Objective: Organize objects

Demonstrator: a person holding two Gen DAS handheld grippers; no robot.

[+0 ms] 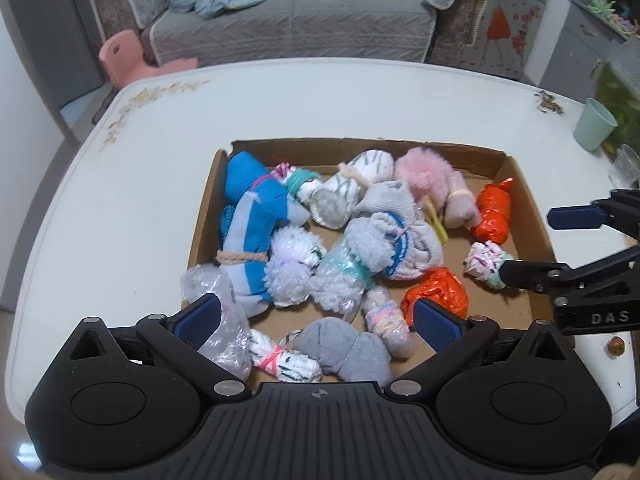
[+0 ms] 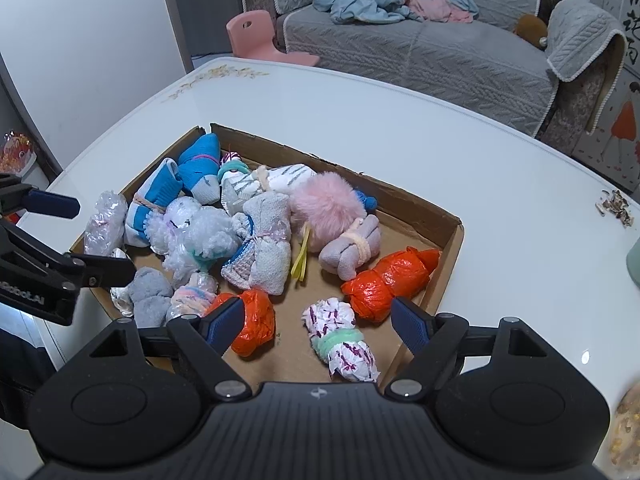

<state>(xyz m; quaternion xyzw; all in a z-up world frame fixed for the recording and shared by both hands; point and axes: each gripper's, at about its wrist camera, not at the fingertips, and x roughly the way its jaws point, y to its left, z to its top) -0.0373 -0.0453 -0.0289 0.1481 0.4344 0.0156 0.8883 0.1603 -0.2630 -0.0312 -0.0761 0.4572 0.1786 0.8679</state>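
Right wrist view: right gripper (image 2: 320, 326) is hovering wide, empty, over cardboard tray (image 2: 448, 224)'s near edge; white-purple bundle (image 2: 344, 340) likely next, needing descent.

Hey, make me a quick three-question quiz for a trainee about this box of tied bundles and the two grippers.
1. True or false: both the left gripper and the right gripper stand open with nothing pressed between their pads.
2. Multiple choice: the band around the white bundle with purple marks nearest the right gripper is A) red, B) mint green, C) black.
3. Fill in: the number of orange plastic bundles in the cardboard box is ___.

Key: 1 true. 2 B. 3 two: the long orange bundle and the round orange bundle.
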